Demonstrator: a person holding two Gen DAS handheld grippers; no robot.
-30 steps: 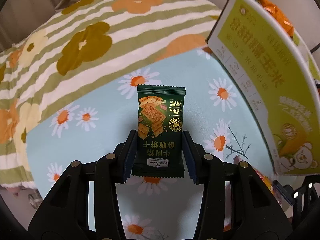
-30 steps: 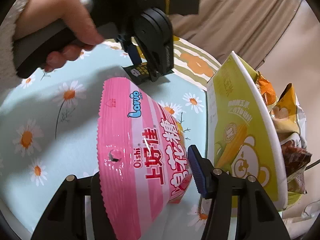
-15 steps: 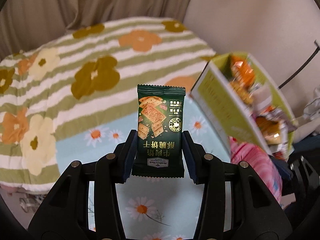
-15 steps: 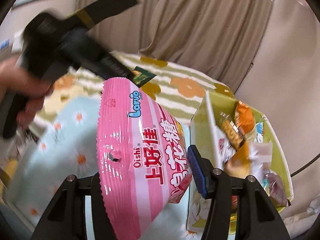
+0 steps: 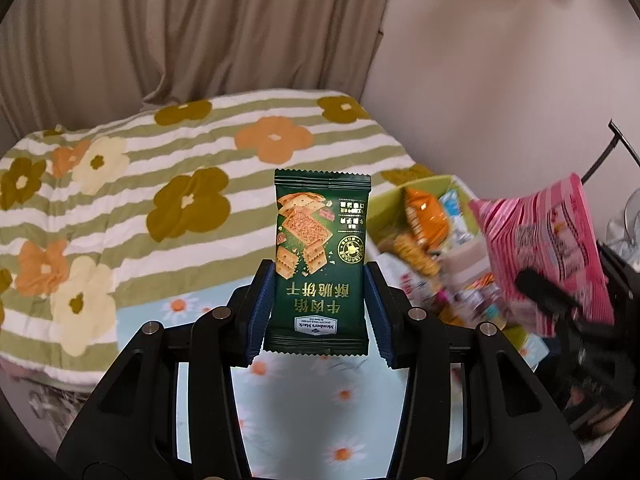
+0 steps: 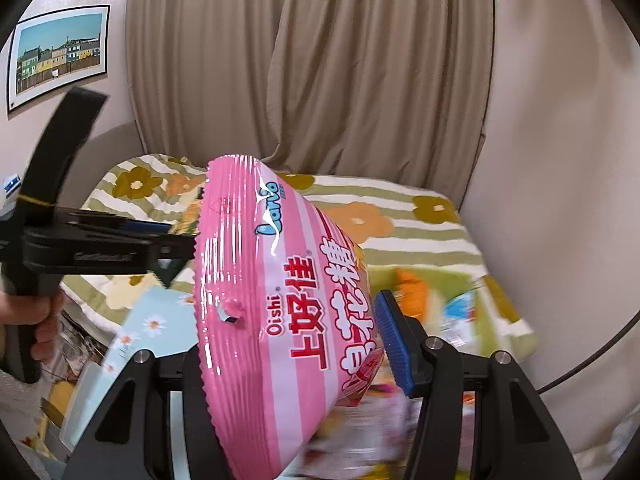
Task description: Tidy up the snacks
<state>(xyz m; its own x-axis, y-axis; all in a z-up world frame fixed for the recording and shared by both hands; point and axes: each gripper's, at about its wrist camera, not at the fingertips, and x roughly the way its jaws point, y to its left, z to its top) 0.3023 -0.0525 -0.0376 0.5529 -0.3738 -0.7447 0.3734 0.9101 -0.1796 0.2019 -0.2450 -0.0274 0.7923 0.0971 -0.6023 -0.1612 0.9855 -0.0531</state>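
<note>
My left gripper (image 5: 318, 312) is shut on a dark green cracker packet (image 5: 320, 256) and holds it upright, high above the bed. My right gripper (image 6: 296, 344) is shut on a large pink striped Oishi snack bag (image 6: 280, 312); the bag hides its left finger. The pink bag also shows in the left wrist view (image 5: 548, 248), above the yellow-green snack box (image 5: 416, 196), which is open and holds several packets. The box shows blurred in the right wrist view (image 6: 480, 304). The left gripper appears side-on at the left of the right wrist view (image 6: 120, 236).
A green-striped flowered blanket (image 5: 160, 184) covers the bed, with a light blue daisy cloth (image 5: 304, 400) at its near end. Beige curtains (image 6: 320, 60) hang behind. A wall (image 5: 500, 60) stands at the right. A framed picture (image 6: 60, 52) hangs on the left wall.
Both grippers have risen well above the bed with their snacks. The snack box now appears lower and open from above, and the pink bag has come over it.
</note>
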